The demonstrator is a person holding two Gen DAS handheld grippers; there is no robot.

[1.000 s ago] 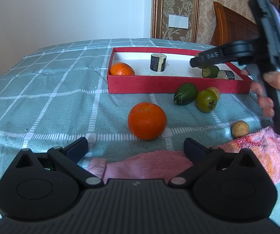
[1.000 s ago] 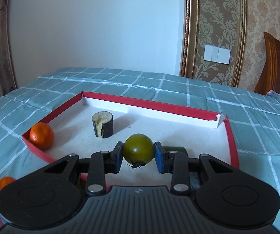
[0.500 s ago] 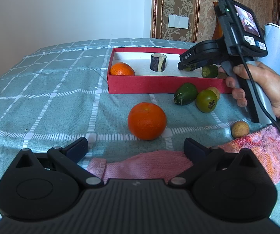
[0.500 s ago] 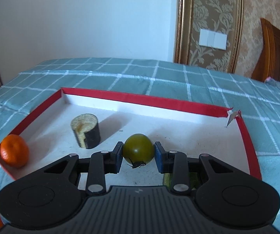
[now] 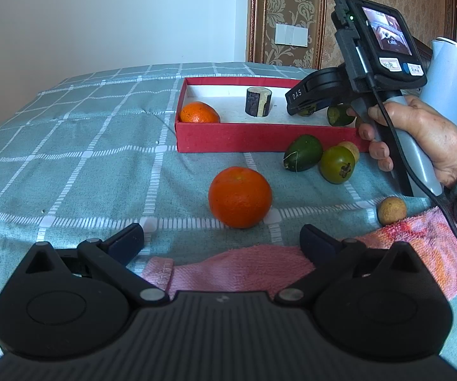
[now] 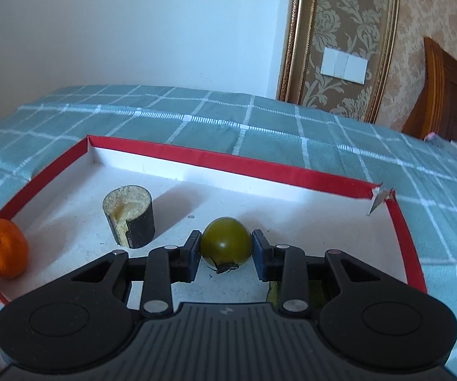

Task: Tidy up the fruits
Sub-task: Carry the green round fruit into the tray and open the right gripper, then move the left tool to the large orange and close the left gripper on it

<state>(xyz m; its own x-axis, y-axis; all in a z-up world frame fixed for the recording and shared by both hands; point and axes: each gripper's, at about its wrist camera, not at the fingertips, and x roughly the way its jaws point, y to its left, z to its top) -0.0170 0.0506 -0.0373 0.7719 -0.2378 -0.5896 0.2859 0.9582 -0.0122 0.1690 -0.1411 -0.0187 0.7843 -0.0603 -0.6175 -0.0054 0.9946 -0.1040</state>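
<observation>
My right gripper (image 6: 226, 250) is shut on a round green fruit (image 6: 225, 241) and holds it over the white floor of the red box (image 6: 228, 165). In the box lie a small orange (image 6: 3, 247), a dark cut stalk piece (image 6: 130, 216) and a green piece (image 6: 316, 289) hidden mostly by the right finger. In the left wrist view my left gripper (image 5: 220, 238) stands open over a pink towel (image 5: 238, 270), with a large orange (image 5: 239, 197) just ahead of it. The right gripper (image 5: 304, 109) reaches into the red box (image 5: 260, 135), held by a hand (image 5: 419, 139).
In front of the box lie a green avocado-like fruit (image 5: 301, 152), another green round fruit (image 5: 336, 163) and a tan one (image 5: 352, 150). A small tan fruit (image 5: 391, 210) sits by the towel. A white kettle (image 5: 451, 79) stands at the right. The checked teal cloth (image 5: 69, 158) covers the table.
My right gripper has moved left and forward, deeper over the box, still gripping the green fruit; the stalk piece and small orange now look closer. The left gripper has stayed put.
</observation>
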